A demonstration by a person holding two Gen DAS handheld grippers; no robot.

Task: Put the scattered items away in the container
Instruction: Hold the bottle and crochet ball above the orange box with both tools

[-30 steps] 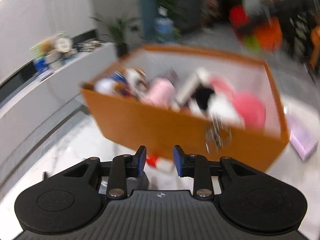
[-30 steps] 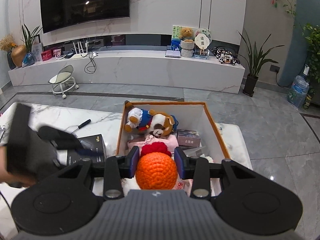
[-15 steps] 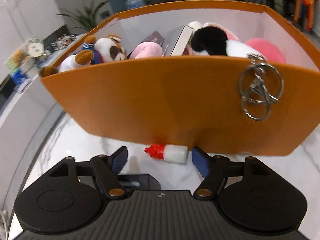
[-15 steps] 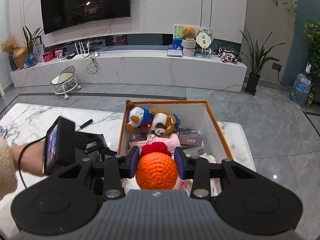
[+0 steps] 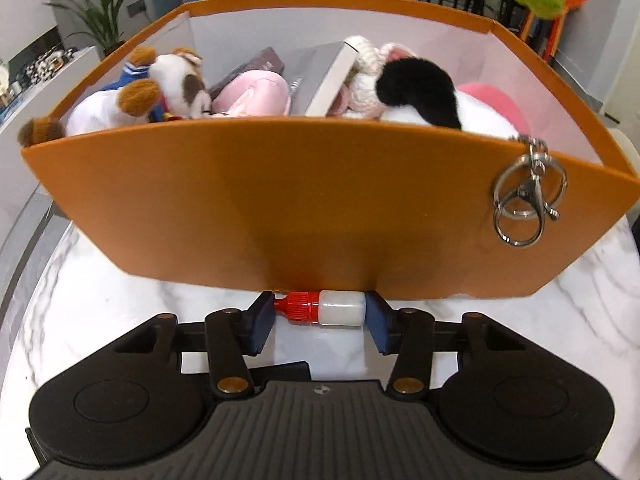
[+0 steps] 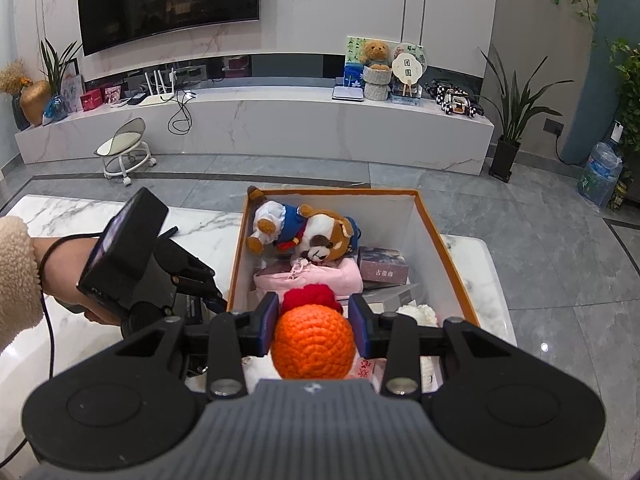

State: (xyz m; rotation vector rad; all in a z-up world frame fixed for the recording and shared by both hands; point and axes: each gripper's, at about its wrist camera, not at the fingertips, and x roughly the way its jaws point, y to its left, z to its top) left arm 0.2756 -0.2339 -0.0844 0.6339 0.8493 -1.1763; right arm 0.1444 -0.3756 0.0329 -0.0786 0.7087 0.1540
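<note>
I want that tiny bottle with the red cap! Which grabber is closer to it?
The left. The left gripper has the little bottle right between its fingers, lying on the table against the orange box. The right gripper is up above the box, holding an orange crochet toy.

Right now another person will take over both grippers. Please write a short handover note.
Left gripper: fingers touch both ends of the small red-capped bottle, which lies on the marble table against the orange box.
Right gripper: shut on the orange crochet toy, held above the box.
Done: plush dog and other items are inside.
Left: drop the toy in, lift the bottle in.
</note>
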